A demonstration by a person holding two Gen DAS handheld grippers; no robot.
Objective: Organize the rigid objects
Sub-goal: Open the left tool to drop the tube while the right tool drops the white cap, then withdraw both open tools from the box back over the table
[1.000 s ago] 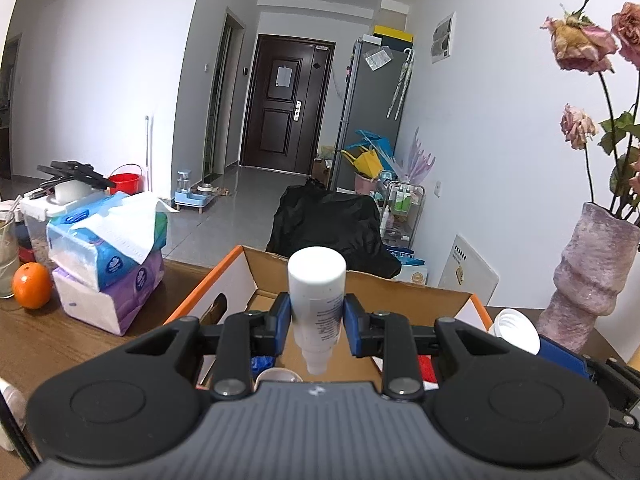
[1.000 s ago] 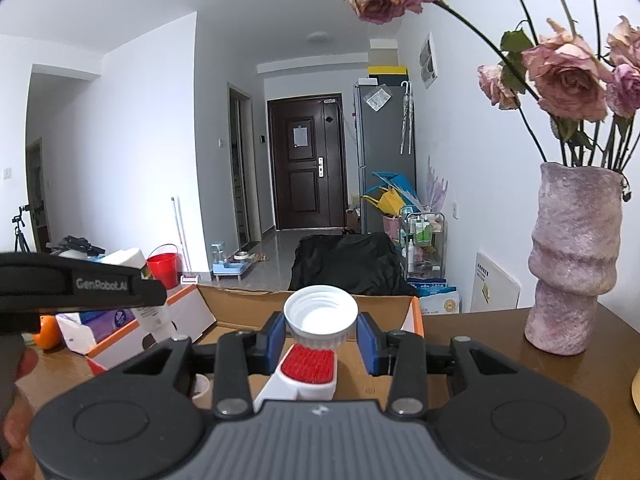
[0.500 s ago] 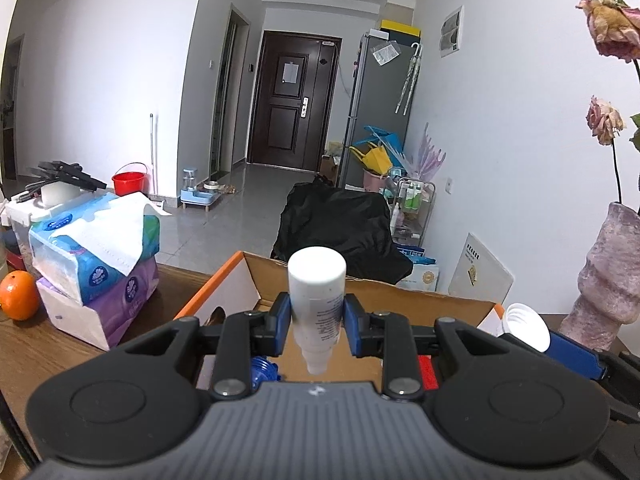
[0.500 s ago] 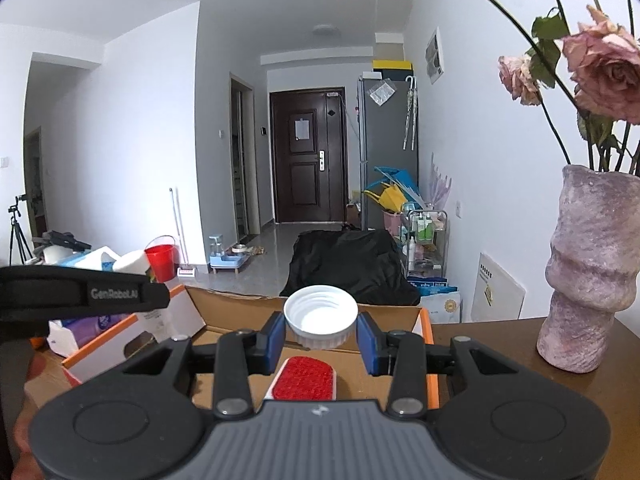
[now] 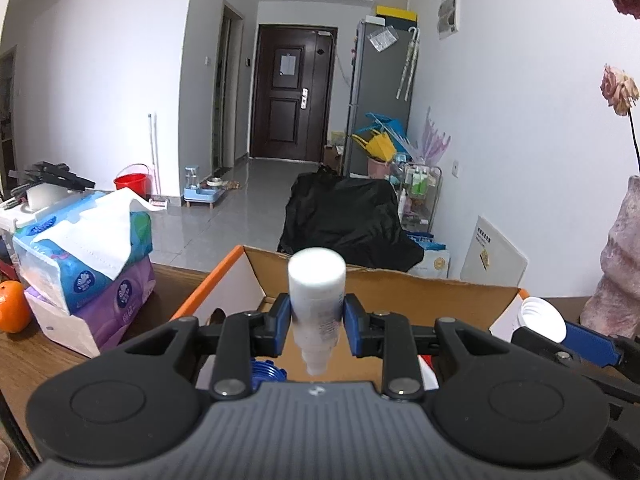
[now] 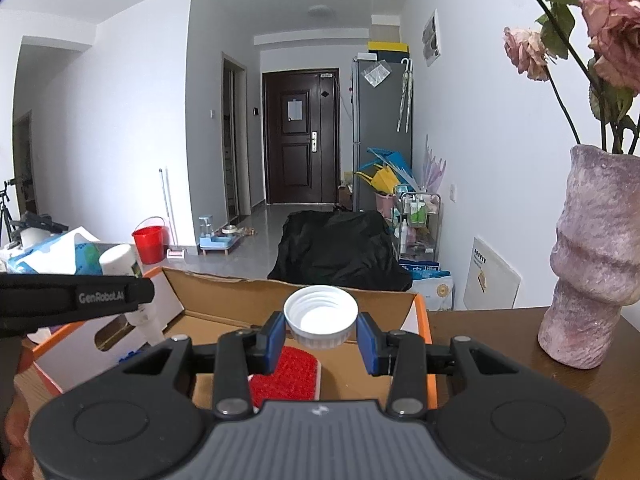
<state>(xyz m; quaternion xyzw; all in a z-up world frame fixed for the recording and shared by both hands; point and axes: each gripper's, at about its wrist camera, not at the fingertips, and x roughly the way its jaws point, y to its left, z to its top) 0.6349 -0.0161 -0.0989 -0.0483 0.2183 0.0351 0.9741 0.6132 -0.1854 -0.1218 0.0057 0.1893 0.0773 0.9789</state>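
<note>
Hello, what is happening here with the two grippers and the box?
A person is sorting small things into a cardboard box on a wooden table. The left gripper holds a white bottle, cap end down, above the box; its jaws have just been opening slightly, with the bottle between them. The right gripper is shut on a white lid over the box, above a red brush lying inside.

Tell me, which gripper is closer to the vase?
Right. The right gripper, shut on a white cap, is over the box beside the vase. The left gripper, with a white bottle, is farther across the box.
</note>
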